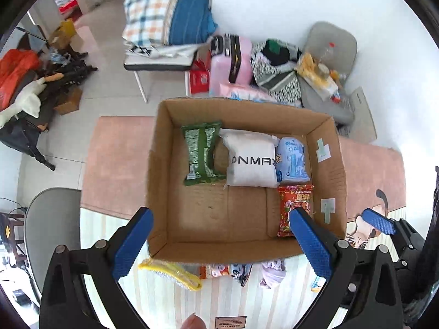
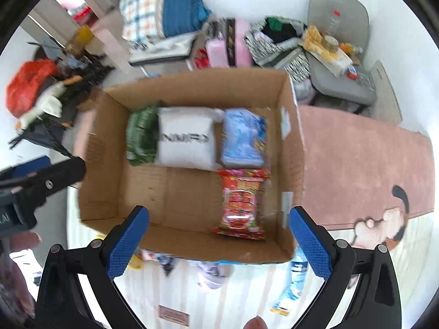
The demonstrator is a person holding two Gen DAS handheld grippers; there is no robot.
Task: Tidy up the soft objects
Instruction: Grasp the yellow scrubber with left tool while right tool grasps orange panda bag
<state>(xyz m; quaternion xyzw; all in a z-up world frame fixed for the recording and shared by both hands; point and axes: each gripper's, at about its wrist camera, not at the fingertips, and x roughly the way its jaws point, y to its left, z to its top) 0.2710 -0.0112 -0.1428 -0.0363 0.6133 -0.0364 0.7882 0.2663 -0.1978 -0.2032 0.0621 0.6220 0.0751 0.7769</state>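
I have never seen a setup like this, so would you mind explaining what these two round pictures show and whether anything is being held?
No robot here: a person holds a two-finger gripper in each hand, and a fisheye camera on each looks along its blue fingers. One picture comes from the left gripper, the other from the right gripper. Both hang open above a cardboard box and hold nothing. The box stands on a table and holds four soft packs: a green pack, a white pouch and a light blue pack in a row, with a red pack nearer the camera. More soft items, such as a yellow cloth, lie on the striped cloth in front.
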